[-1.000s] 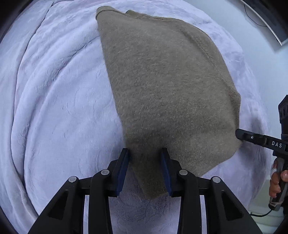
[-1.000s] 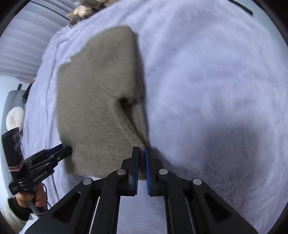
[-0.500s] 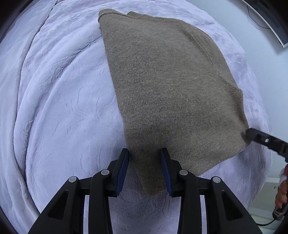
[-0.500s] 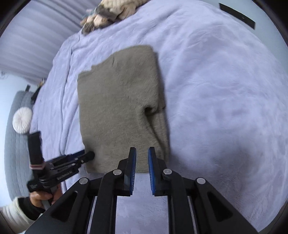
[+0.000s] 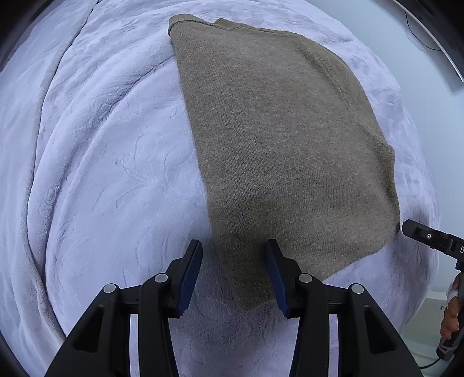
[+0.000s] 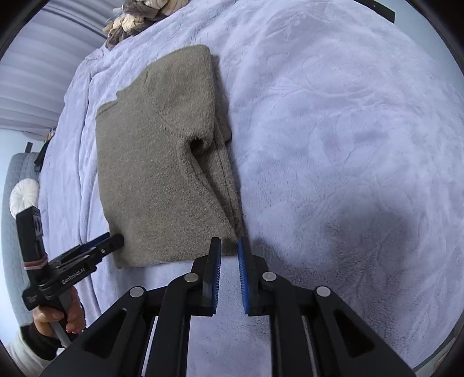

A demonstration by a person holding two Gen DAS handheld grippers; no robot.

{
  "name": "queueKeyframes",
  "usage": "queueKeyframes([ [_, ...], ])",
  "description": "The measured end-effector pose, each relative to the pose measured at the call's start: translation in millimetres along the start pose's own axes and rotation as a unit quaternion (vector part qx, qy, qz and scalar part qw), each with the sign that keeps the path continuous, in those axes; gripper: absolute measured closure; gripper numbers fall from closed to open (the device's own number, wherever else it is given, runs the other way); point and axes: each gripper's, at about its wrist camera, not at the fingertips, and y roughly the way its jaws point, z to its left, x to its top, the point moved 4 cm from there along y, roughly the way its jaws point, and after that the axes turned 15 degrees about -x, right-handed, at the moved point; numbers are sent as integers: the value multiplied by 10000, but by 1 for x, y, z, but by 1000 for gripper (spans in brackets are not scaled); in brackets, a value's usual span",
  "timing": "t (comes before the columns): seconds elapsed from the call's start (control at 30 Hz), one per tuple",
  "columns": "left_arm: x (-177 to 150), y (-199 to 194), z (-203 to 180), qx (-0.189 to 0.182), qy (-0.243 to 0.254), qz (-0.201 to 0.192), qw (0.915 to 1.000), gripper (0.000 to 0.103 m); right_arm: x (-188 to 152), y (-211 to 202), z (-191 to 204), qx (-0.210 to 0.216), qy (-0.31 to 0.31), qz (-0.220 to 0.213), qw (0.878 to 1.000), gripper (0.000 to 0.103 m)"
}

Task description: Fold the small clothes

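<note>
Lying flat on the lavender plush blanket is a folded brown knit sweater, sleeve tucked in along its right edge and doubled up there in a visible ridge.

Left gripper points steeply down over the sweater's near left corner. Jaws are parting right now; the corner of the knit sits between the blue pads, but the pads aren't pressing it. The left pad is off the cloth over bare blanket; the right pad is over the fabric.

Right gripper is at the near right corner, just past the hem. Jaws narrow, a slim gap showing between the blue pads, nothing in it. The tips sit just off the sweater's edge where the folded sleeve ends. Can't tell if they brush the fabric.

Each gripper is held by a hand on its grip: left hand with a dark cuff over a pale sleeve, right hand only partly in view at the frame edge.

Heap of other clothes at the far end of the bed, well apart from the sweater. Round white cushion on a grey seat off to the left side.
</note>
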Motion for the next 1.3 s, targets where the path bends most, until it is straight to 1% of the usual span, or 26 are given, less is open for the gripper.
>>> queueKeyframes([
  [0.43, 4, -7, 1, 155, -97, 61, 9998, 56, 12, -1, 27, 126, -31, -88, 9999, 89],
  [0.47, 4, -8, 2, 173, -124, 54, 9998, 53, 13, -1, 28, 145, -28, -82, 9999, 89],
  [0.5, 2, -12, 7, 204, -148, 46, 9997, 46, 13, -1, 29, 154, -28, -79, 9998, 89],
  [0.53, 2, -15, 10, 269, -174, 19, 9995, 28, 14, 0, 30, 157, -36, -76, 9998, 89],
  [0.57, 3, -19, 12, 329, -181, -69, 9993, 24, 14, 0, 31, 156, -50, -71, 9998, 89],
  [0.63, 3, -24, 13, 331, -174, -92, 9993, 24, 15, 1, 32, 154, -73, -67, 9998, 86],
  [0.73, 3, -26, 16, 380, -263, -52, 9989, 24, 17, 2, 34, 143, -103, -53, 9998, 79],
  [0.8, 5, -26, 18, 431, -275, -74, 9987, 24, 19, 1, 35, 136, -133, -59, 9998, 68],
  [0.83, 6, -26, 18, 447, -288, -88, 9985, 22, 21, 1, 36, 136, -146, -64, 9998, 64],
  [0.87, 7, -26, 20, 451, -322, -92, 9984, 5, 22, 0, 36, 129, -157, -80, 9998, 56],
  [0.9, 8, -26, 21, 462, -346, -100, 9983, 0, 24, 0, 37, 117, -168, -103, 9997, 49],
  [0.93, 11, -26, 26, 491, -355, -157, 9980, 0, 26, -1, 37, 100, -178, -127, 9997, 46],
  [0.97, 13, -27, 26, 520, -324, -190, 9979, 0, 28, -1, 37, 86, -184, -153, 9997, 41],
  [1.0, 15, -25, 26, 548, -300, -192, 9979, 0, 30, -2, 37, 90, -187, -184, 9996, 33],
  [1.03, 16, -25, 26, 583, -272, -200, 9977, 0, 32, -3, 38, 104, -197, -219, 9995, 28],
  [1.07, 17, -25, 26, 600, -248, -202, 9977, 0, 34, -5, 39, 115, -225, -280, 9993, 20],
  [1.1, 19, -23, 25, 604, -225, -194, 9977, 0, 36, -6, 40, 123, -257, -320, 9991, 19],
  [1.13, 17, -26, 15, 630, -211, -190, 9976, 0, 37, -6, 42, 126, -303, -335, 9989, 19],
  [1.3, 24, -23, 24, 887, -234, -222, 9955, 0, 43, -3, 45, 119, -374, -257, 9989, 19],
])
